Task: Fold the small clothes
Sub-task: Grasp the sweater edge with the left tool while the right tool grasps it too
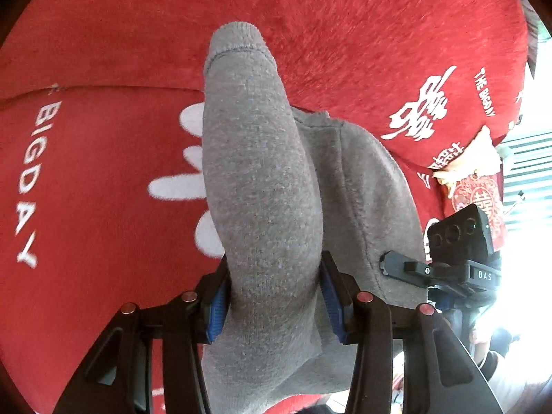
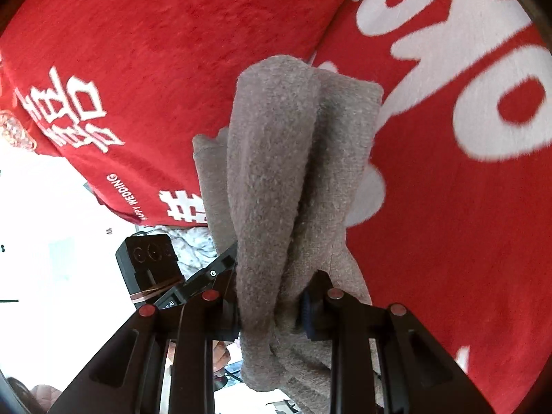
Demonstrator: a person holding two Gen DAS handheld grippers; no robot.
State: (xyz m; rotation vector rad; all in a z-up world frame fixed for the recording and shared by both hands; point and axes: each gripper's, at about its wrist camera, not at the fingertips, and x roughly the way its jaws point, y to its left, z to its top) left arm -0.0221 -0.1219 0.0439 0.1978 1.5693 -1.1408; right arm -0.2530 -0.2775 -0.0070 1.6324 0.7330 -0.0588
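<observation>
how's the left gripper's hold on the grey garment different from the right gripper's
The left gripper clamps one thick, smooth roll of the grey garment with its jaws fairly wide; the right gripper pinches a bunched, creased gather of several folds with its jaws much narrower. The left's blue pads show clearly on both sides; the right's are mostly buried in fabric. Both are closed on the same garment, above the red blanket.

Each black plastic gripper, left (image 1: 274, 298) and right (image 2: 272, 314), has angular arms with round red screw caps, blue ribbed fingers (image 1: 216, 310), and a black camera block at three o'clock.
</observation>
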